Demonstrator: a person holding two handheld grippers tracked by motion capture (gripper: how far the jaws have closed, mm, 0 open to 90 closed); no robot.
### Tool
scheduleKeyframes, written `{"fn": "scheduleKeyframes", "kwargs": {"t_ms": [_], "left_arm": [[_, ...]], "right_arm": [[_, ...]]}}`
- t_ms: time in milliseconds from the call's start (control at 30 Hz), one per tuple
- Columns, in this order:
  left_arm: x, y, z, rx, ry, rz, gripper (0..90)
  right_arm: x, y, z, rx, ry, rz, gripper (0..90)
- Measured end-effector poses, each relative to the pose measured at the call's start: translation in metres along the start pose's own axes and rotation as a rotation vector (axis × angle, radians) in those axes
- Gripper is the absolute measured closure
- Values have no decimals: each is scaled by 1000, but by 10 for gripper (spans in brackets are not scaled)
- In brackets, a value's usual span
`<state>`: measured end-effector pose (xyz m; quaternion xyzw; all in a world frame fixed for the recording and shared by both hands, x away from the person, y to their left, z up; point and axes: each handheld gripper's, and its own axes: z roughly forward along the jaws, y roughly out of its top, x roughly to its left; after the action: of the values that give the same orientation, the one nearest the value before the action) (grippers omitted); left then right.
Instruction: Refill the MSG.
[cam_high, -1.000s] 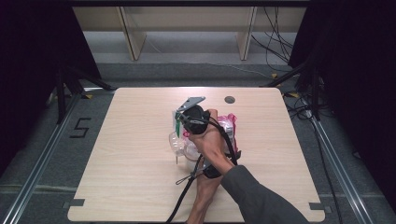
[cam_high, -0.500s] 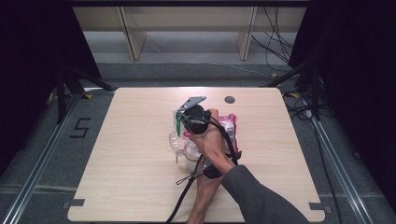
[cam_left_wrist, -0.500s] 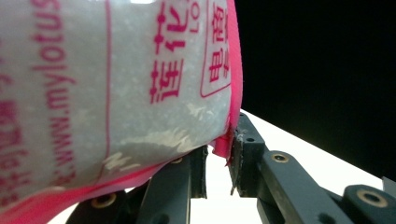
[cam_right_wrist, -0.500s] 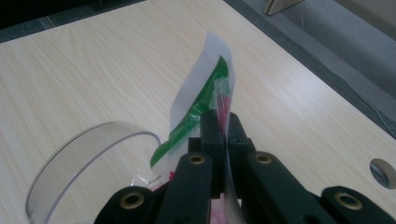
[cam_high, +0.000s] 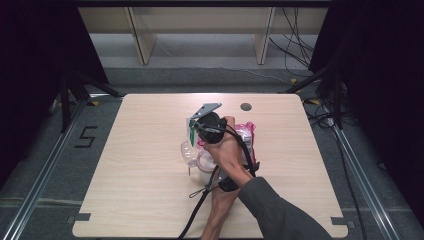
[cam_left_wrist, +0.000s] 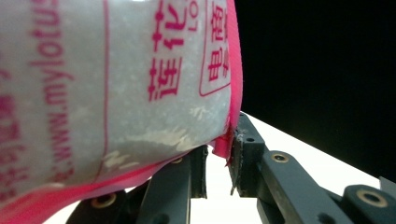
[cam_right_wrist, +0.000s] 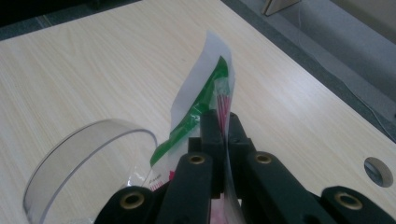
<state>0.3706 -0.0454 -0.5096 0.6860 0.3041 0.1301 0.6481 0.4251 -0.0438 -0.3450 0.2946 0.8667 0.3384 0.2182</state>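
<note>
A clear bag of white powder (cam_left_wrist: 116, 84) with pink print and a pink seam looms close in the left gripper view. My left gripper (cam_left_wrist: 218, 151) is shut on the corner of that pink seam. In the right gripper view, my right gripper (cam_right_wrist: 223, 122) is shut on the bag's white and green top strip (cam_right_wrist: 201, 100), which stands upright above the jaws. From the high view the pink bag (cam_high: 246, 134) lies mid-table beside the right gripper (cam_high: 195, 129), with both forearms crossing over it. A clear plastic cup (cam_high: 191, 152) rests just left of the hands and also appears as the cup (cam_right_wrist: 84, 158).
The light wooden table (cam_high: 140, 190) has a round cable hole (cam_high: 245, 106) near its far edge, seen too as the hole (cam_right_wrist: 379, 171). A black cable (cam_high: 197, 210) trails toward the table's near edge. Shelf legs stand on the floor beyond the table.
</note>
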Motion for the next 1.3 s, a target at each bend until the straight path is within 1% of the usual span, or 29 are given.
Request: {"fn": "scheduleKeyframes", "kwargs": {"t_ms": [33, 100, 133, 167, 200, 233, 267, 400, 467, 500, 533, 600, 667, 700, 733, 767, 800, 833, 867, 900, 933, 967, 1000, 1067, 1167, 1200, 1233, 1267, 1300], "left_arm": [[0, 0, 0, -4, 0, -4, 781], [0, 0, -1, 3, 2, -3, 781], [1, 0, -2, 13, 2, -2, 781], [1, 0, -2, 13, 3, -1, 781], [1, 0, -2, 11, 2, -1, 781], [1, 0, -2, 11, 2, -1, 781], [1, 0, -2, 12, 2, -1, 781], [0, 0, -1, -4, 1, -3, 781], [0, 0, -1, -2, 3, -3, 781], [1, 1, -1, -1, 4, 1, 781], [0, 1, -1, -1, 3, 0, 781], [0, 2, -1, -7, 6, -1, 781], [1, 3, -1, -3, -1, 0, 782], [1, 2, -1, -6, -5, -2, 782], [0, 2, -1, -2, -6, -7, 782], [0, 2, -1, -1, -6, -6, 782], [1, 2, -2, 4, -3, -2, 782], [2, 2, -1, -17, 1, -9, 782], [2, 3, -1, -10, 0, -6, 783], [3, 3, -2, 3, -15, -5, 783], [2, 3, -2, 4, -15, -8, 783], [2, 3, -2, 2, -16, -12, 783], [2, 3, -2, 2, -14, -11, 783], [3, 3, -1, 1, -19, -6, 783], [2, 2, -1, 9, -20, -13, 784], [2, 2, -1, 9, -20, -13, 784], [2, 2, -1, 12, -19, -12, 784], [2, 2, -1, 14, -18, -9, 784], [3, 2, -1, 10, -19, -8, 784]], "right_arm": [[1, 0, 0, 11, 7, -2, 900], [1, 0, 2, -1, 0, -17, 900], [1, 0, 1, 6, 7, -20, 900], [2, 0, 2, 10, 5, -5, 900], [3, 0, 2, 10, 6, -12, 900], [3, 0, 2, 11, 8, -9, 900], [3, 0, 3, 1, 1, -11, 900], [1, 1, 1, 8, 5, -15, 900], [2, 0, 2, -3, -1, -6, 900], [2, 0, 0, 6, 11, 2, 900], [1, 0, 0, -5, 2, -4, 900], [1, 1, -1, 0, 11, 3, 900], [1, 2, -1, -22, 4, 0, 900], [2, 2, -1, -12, 0, -4, 900], [2, 2, 0, 1, 7, -12, 900], [3, 1, 1, 10, 5, -26, 900], [4, 1, 2, 1, 0, -31, 900], [4, 2, 0, 7, 10, -19, 900], [4, 2, 0, -10, 4, -8, 900], [4, 2, 0, -3, 12, -9, 900], [4, 3, 0, -1, 9, -24, 900], [6, 2, 1, 2, 6, -20, 900], [6, 3, 1, 12, 12, -16, 900], [5, 2, 1, 3, 12, -6, 900], [5, 1, 2, 0, 3, -22, 900], [5, 1, 2, 15, 13, -28, 900], [5, 1, 2, 16, 9, -21, 900], [6, 0, 2, 15, 17, -7, 900], [4, 1, 2, 6, 13, -29, 900]]}}
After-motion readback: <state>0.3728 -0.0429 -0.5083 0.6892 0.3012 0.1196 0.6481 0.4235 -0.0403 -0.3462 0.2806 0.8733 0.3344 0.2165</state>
